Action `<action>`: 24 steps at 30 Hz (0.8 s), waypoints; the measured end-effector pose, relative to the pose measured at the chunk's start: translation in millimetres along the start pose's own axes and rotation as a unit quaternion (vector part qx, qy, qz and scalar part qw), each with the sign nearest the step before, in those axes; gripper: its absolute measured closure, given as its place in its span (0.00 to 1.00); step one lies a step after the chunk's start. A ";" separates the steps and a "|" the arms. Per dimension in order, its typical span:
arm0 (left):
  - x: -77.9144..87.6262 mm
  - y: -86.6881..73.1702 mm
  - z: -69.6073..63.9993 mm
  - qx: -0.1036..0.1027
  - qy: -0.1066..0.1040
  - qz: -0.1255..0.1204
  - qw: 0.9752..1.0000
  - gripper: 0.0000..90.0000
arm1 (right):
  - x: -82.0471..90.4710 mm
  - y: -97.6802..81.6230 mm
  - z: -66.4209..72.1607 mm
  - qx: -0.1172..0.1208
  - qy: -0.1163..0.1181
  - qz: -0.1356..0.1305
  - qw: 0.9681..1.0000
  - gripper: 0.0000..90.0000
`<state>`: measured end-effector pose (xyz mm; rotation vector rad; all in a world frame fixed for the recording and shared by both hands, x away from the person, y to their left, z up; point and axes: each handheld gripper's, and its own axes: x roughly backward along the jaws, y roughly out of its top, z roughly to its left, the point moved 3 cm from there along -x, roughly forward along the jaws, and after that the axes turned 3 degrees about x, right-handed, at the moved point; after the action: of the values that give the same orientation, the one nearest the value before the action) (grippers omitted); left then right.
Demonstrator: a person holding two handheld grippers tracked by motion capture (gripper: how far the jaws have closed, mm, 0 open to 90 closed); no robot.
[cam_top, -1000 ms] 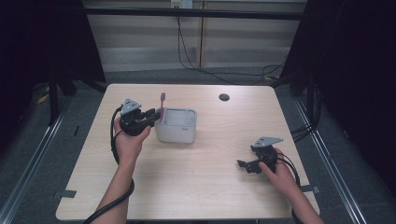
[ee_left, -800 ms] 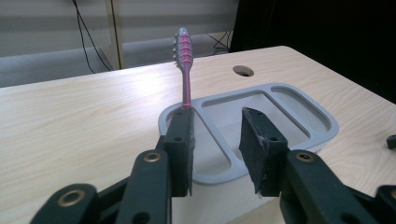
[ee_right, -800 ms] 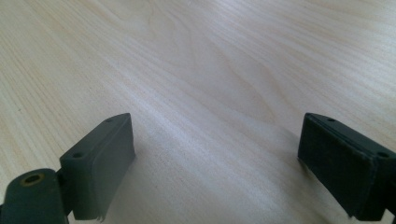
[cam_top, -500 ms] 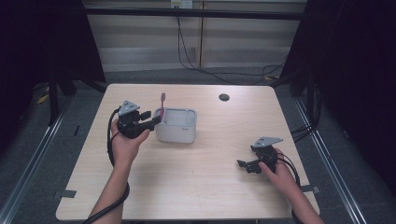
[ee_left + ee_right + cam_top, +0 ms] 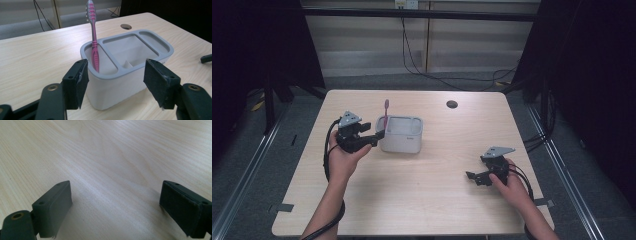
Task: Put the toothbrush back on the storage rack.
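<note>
Toothbrush (image 5: 93,37) stands upright in the end compartment of the grey holder (image 5: 155,53), centre frame, released because the left gripper (image 5: 115,85) has just been opening its jaws, now parted and empty.

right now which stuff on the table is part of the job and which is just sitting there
Part of the job:
- pink toothbrush, standing in the end compartment
- grey holder with three compartments
- left tongs, jaws just been opening, nothing pressed between them

Just there:
- right tongs, open over bare table
- round cable hole
</note>
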<state>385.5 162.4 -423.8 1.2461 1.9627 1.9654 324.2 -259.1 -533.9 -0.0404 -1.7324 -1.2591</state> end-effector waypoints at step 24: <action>6.8 -23.0 2.4 -0.007 -0.015 0.023 1.000 0.27 | 0.0 0.0 0.0 0.000 0.000 0.000 1.000 0.11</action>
<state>371.8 172.2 -441.1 1.3209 1.9204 1.9669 324.2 -259.1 -533.9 -0.0403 -1.7326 -1.2592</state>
